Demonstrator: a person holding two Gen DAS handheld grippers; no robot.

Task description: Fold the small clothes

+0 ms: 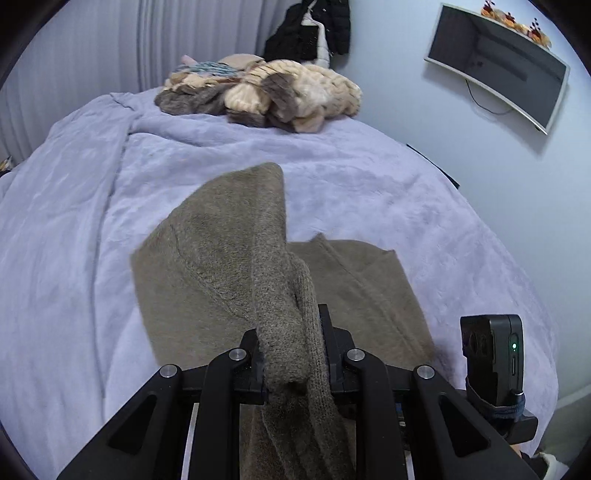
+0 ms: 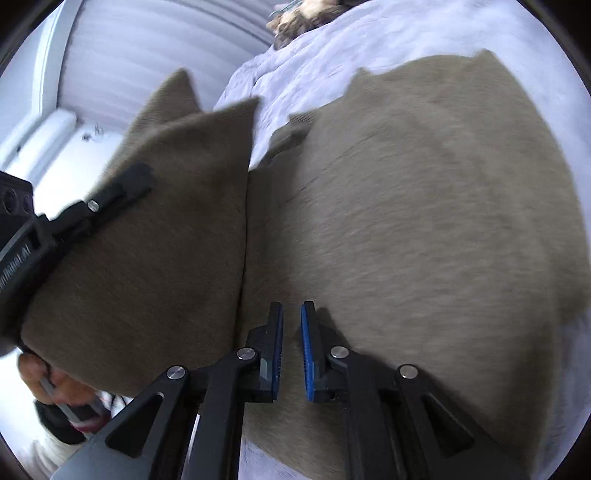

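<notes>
Count, both wrist views together:

- One brown knit garment (image 1: 218,236), spread at the near edge of the bed (image 1: 369,177).
- One heap of fluffy clothes (image 1: 266,90) at the bed's far edge; pieces inside it can't be told apart.
- One dark jacket (image 1: 314,29) hanging on the wall.
- One wall screen (image 1: 498,62).
- Two grippers: left gripper (image 1: 290,343), right gripper (image 2: 291,325).
- One person's hand (image 2: 55,384).

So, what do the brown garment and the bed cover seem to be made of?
Brown garment: probably a wool-like knit, matte; knit loops show where the left claw grips it. Bed cover: lilac plush or fleece, apparently; soft short nap with a faint sheen.
</notes>
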